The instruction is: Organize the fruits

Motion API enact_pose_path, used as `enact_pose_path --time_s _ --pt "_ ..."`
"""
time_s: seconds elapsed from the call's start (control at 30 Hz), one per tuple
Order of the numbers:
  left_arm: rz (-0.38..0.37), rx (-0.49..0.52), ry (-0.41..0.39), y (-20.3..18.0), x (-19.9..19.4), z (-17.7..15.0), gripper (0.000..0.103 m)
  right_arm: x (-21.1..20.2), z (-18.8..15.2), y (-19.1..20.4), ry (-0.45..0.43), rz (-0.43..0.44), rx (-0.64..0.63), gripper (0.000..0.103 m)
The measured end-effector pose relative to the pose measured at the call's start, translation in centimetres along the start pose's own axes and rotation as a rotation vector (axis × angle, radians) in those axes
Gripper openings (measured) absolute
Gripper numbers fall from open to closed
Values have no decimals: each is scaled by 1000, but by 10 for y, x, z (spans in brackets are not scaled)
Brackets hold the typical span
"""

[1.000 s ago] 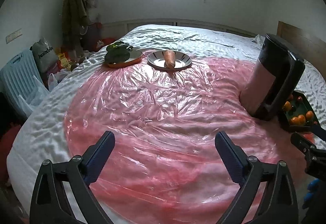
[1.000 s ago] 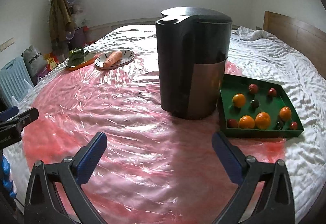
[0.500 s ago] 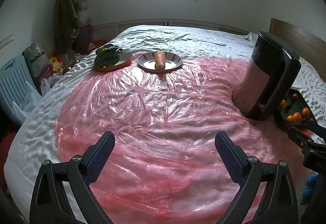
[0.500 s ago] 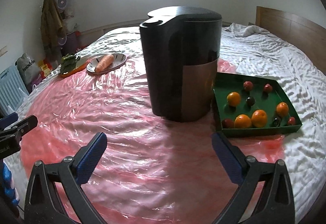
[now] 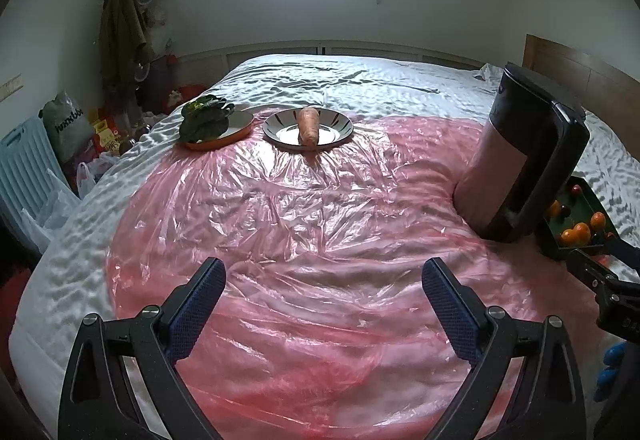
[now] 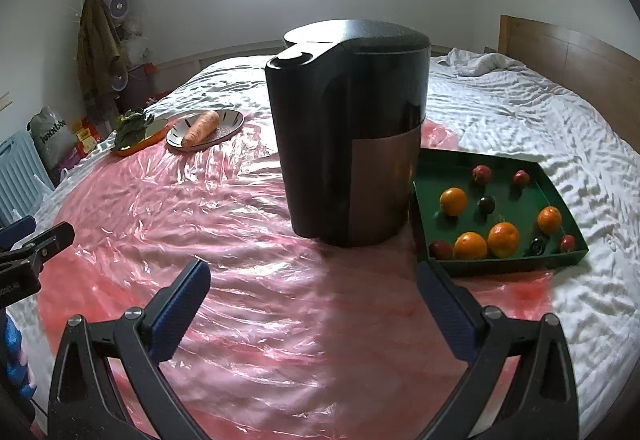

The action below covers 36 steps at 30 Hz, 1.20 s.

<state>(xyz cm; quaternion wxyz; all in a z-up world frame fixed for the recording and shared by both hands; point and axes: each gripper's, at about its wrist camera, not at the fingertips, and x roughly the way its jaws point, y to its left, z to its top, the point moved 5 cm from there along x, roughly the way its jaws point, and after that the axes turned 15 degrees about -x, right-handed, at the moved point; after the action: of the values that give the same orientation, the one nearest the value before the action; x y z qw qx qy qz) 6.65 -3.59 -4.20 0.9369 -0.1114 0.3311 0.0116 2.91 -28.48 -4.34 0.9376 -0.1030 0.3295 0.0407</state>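
Note:
A green tray (image 6: 558,186) lies on the bed at the right and holds several oranges (image 6: 503,239) and small red and dark fruits; it also shows in the left wrist view (image 5: 590,200). A carrot (image 5: 309,125) lies on a grey plate (image 5: 340,126). Leafy greens (image 5: 202,118) sit on an orange plate (image 5: 240,128). My left gripper (image 5: 323,304) is open and empty over the pink plastic sheet. My right gripper (image 6: 313,304) is open and empty, in front of the black appliance and the tray.
A tall black and copper appliance (image 6: 352,144) stands on the pink plastic sheet (image 5: 304,224) just left of the tray. The bed has a wooden headboard (image 6: 572,48) at the right. Bags and a blue chair (image 5: 28,160) stand at the left bedside.
Both grippers have shifted slightly. The scene has drifted left in the right wrist view, bringing the tray more to the centre. Both jaws stay open.

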Motion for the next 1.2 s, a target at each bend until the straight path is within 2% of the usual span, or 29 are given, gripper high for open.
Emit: enact_pose_path --time_s 1.2 --pt "-7 47 -4 -11 1 -3 97 7 -8 -4 35 -6 -8 103"
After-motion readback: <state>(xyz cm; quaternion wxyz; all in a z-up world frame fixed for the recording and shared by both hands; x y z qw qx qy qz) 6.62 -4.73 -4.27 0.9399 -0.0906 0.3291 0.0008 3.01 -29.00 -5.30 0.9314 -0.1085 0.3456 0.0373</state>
